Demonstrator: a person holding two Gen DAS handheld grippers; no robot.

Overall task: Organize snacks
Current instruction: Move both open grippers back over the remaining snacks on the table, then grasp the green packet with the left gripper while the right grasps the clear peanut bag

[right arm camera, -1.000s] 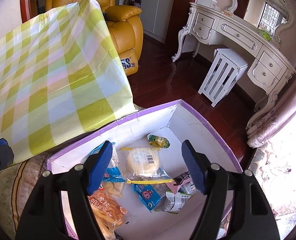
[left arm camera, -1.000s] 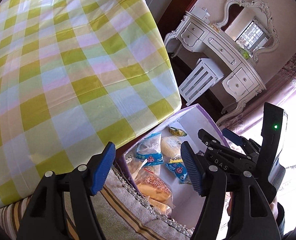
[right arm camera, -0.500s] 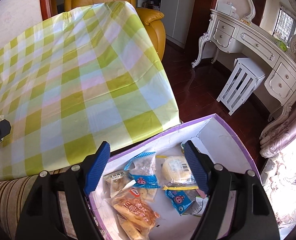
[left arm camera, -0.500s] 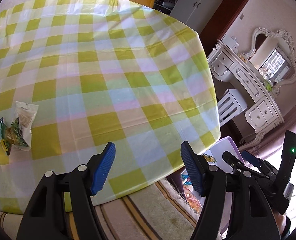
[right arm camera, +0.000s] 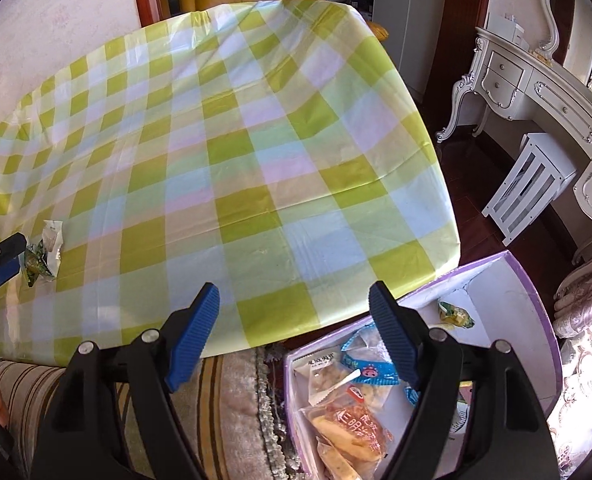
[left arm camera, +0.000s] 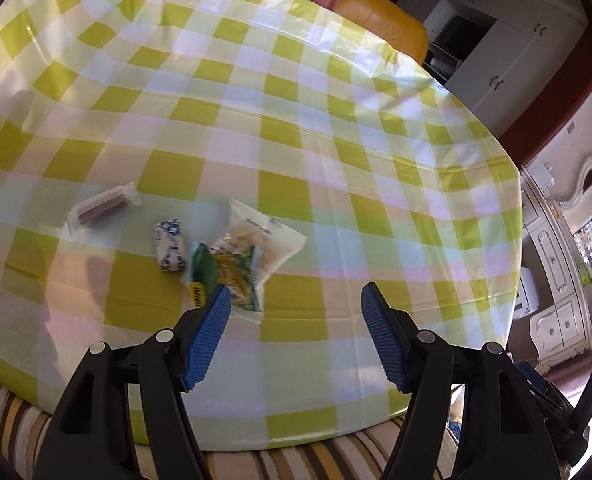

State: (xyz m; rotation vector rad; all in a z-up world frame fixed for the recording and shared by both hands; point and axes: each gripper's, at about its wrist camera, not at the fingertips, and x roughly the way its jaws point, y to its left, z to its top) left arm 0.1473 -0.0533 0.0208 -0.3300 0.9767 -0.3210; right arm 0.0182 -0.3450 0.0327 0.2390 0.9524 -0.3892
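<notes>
In the left wrist view, your left gripper (left arm camera: 296, 336) hangs with its fingers apart and nothing between them, just near of the green packet (left arm camera: 231, 276) that overlaps a clear bag of biscuits (left arm camera: 263, 240); a blue-and-white packet (left arm camera: 169, 250) and a wrapped brown bar (left arm camera: 101, 210) lie further left. Bring the jaws down around one packet only, ideally the green one, so its neighbours stay put. The checked tablecloth (left arm camera: 296, 140) is smooth plastic, so expect sliding. In the right wrist view, your right gripper (right arm camera: 293, 340) is also apart and empty, over the table's near edge; the purple box (right arm camera: 536, 300) of snacks sits lower right, with a white dresser (right arm camera: 536, 92) beyond.
</notes>
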